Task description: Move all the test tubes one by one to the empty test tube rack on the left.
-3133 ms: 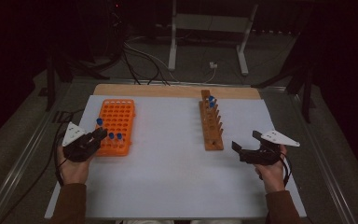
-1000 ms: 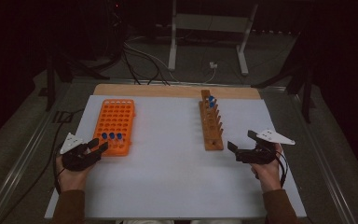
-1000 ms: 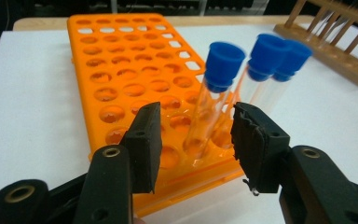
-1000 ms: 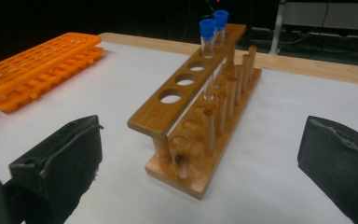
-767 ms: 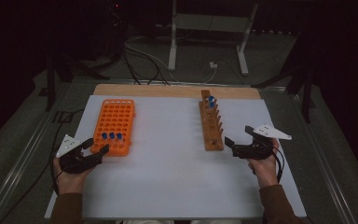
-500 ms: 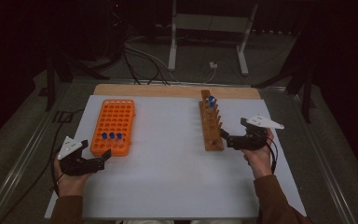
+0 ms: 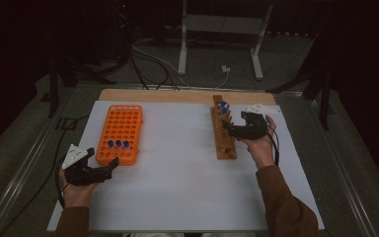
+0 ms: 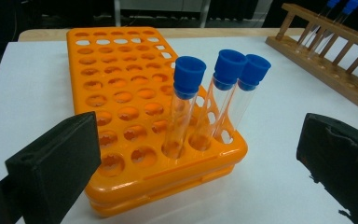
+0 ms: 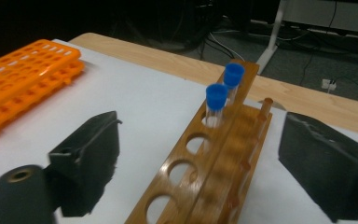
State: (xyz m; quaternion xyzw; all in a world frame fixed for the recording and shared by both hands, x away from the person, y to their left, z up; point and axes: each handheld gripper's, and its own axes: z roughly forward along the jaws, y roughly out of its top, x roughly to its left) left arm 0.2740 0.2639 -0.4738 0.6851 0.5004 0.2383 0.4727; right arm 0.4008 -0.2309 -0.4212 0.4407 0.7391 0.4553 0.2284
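Right hand-held gripper (image 7: 237,131) is held spread beside the brown wooden tube rack (image 7: 223,136), likely lined up for its two blue-capped glass tubes (image 9: 216,105). Left hand-held gripper (image 7: 98,173) is kept spread, empty, near the orange plastic rack (image 7: 121,133) on the white bench (image 7: 177,173).

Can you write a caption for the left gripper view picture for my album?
Three blue-capped test tubes lean in an orange rack, framed by open jaws.

Dim high view, black surroundings, evenly lit white table (image 7: 177,173), near black jaws blurred
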